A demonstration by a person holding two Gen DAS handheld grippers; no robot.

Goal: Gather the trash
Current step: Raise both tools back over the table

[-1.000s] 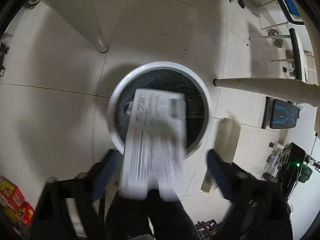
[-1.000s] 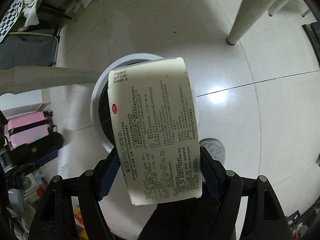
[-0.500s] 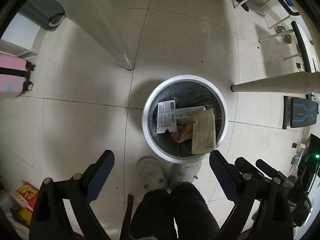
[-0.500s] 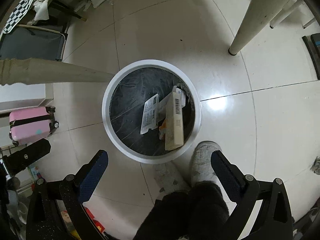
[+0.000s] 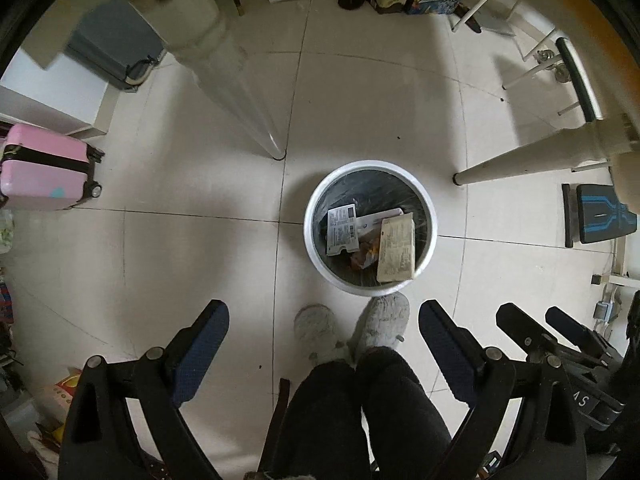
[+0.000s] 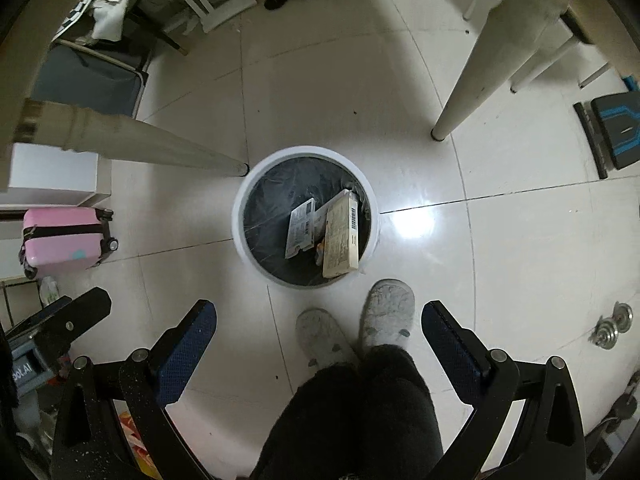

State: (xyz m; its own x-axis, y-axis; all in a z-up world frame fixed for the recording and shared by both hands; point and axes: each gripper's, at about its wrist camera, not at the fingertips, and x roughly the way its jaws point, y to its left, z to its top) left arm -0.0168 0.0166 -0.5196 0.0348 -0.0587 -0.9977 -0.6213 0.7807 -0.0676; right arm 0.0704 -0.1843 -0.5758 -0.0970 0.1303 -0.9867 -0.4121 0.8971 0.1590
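A round white trash bin [image 5: 320,264] [image 6: 240,220] with a black liner stands on the tiled floor far below both grippers. Inside it lie a white printed box [image 5: 340,230] [image 6: 300,228], a cream printed box [image 5: 396,248] [image 6: 340,240] and some orange-brown scraps [image 5: 364,256]. My left gripper [image 5: 324,320] points straight down, open, with nothing between its blue pads. My right gripper [image 6: 320,316] is likewise open and empty, high above the bin. The right gripper's black body [image 5: 560,344] shows at the lower right of the left wrist view.
The person's legs and grey slippers [image 5: 352,332] [image 6: 360,324] stand just in front of the bin. Cream table legs [image 5: 240,92] [image 5: 520,160] [image 6: 480,76] [image 6: 140,144] flank it. A pink suitcase [image 5: 44,168] [image 6: 64,240] sits left, a blue-black bench [image 5: 600,220] right, boxes and chairs at the back.
Both boxes left the grippers and dropped into the bin. Both grippers opened wide and rose, so the bin now looks smaller and farther below.
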